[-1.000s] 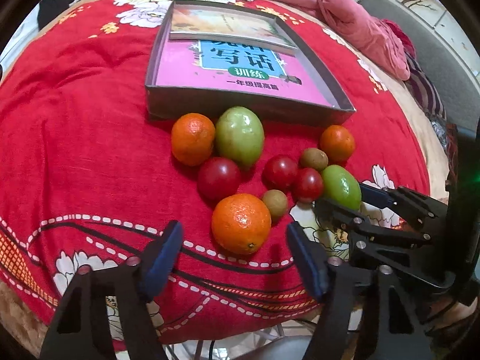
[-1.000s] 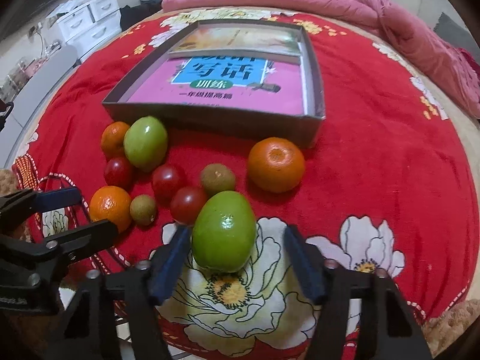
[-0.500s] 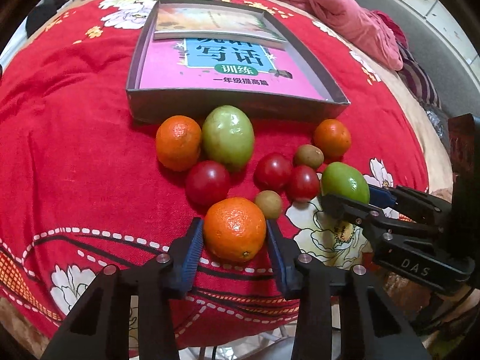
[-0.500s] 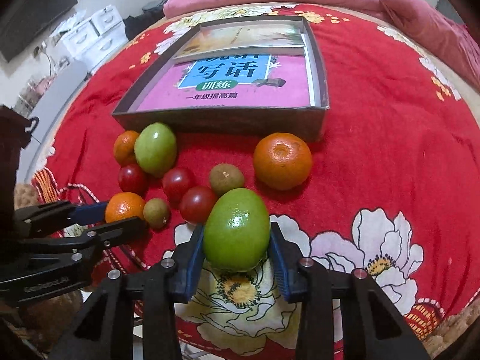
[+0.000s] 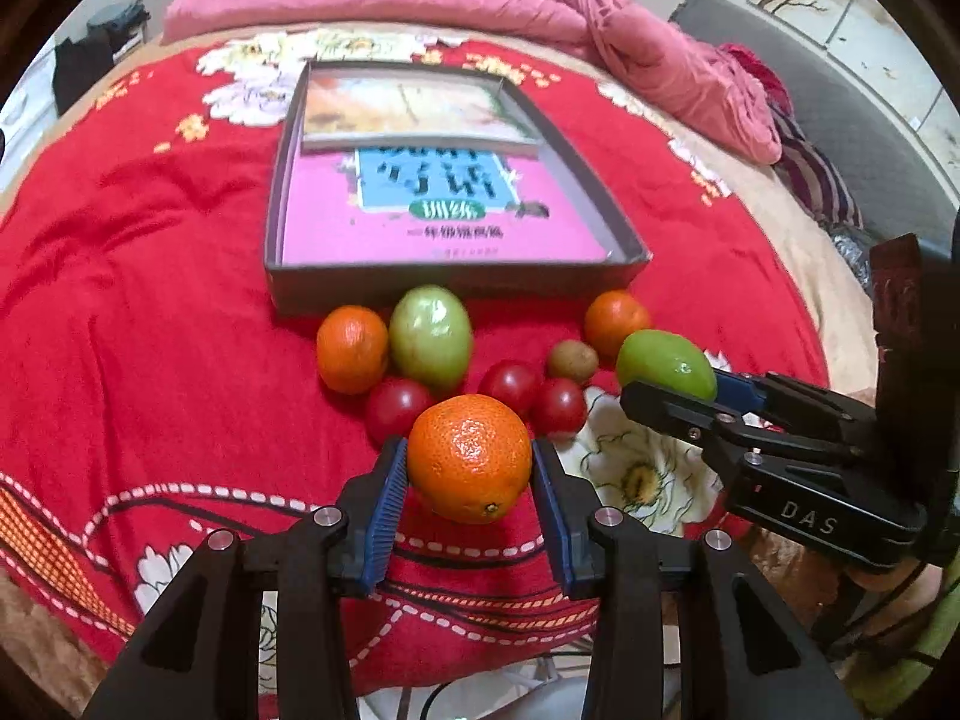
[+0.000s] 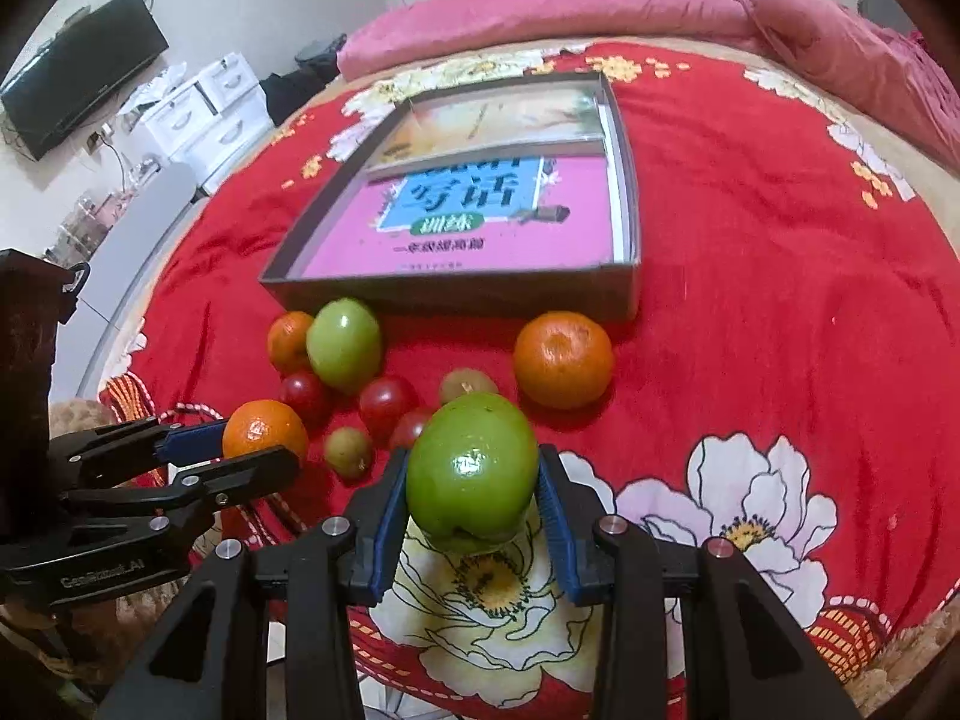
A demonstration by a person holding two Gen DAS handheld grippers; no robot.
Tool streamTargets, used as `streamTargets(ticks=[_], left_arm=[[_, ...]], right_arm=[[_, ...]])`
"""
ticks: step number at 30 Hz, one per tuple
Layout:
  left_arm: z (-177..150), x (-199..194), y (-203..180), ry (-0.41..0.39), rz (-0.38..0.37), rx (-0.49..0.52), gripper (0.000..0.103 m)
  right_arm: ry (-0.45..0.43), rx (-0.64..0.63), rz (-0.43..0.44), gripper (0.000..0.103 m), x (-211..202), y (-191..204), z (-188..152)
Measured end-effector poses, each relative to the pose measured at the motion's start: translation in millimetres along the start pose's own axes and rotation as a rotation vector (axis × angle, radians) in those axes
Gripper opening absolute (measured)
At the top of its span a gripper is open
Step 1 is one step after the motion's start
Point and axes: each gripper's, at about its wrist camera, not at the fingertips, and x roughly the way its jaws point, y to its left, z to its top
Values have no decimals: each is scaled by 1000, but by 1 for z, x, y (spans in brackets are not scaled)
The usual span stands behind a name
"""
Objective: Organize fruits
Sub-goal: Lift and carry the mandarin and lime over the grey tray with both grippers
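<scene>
left claw (image 5: 470, 477): clamped on an orange (image 5: 470, 457), held above the red bed cover (image 5: 150, 312) | right claw (image 6: 473, 495): clamped on a green fruit (image 6: 472, 471) over the white flower print | other fruits: on the cover near the grey box (image 5: 456, 285) | box: holds a pink book (image 5: 432, 222)

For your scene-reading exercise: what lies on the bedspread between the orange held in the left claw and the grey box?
In the left wrist view, two red tomatoes and a green fruit lie between the held orange and the grey box.
</scene>
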Motion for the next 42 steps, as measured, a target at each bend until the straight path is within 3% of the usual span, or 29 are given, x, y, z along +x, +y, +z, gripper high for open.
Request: streamTargets(ticks=[20, 31, 42], left_arm=[[52, -19, 25, -128, 53, -60, 42], [81, 7, 28, -120, 77, -64, 42], [101, 39, 36, -96, 99, -56, 42]], right_arm=[[-163, -60, 5, 40, -25, 1, 35], [-223, -92, -29, 40, -23, -5, 59], [-230, -135, -56, 40, -6, -6, 74]])
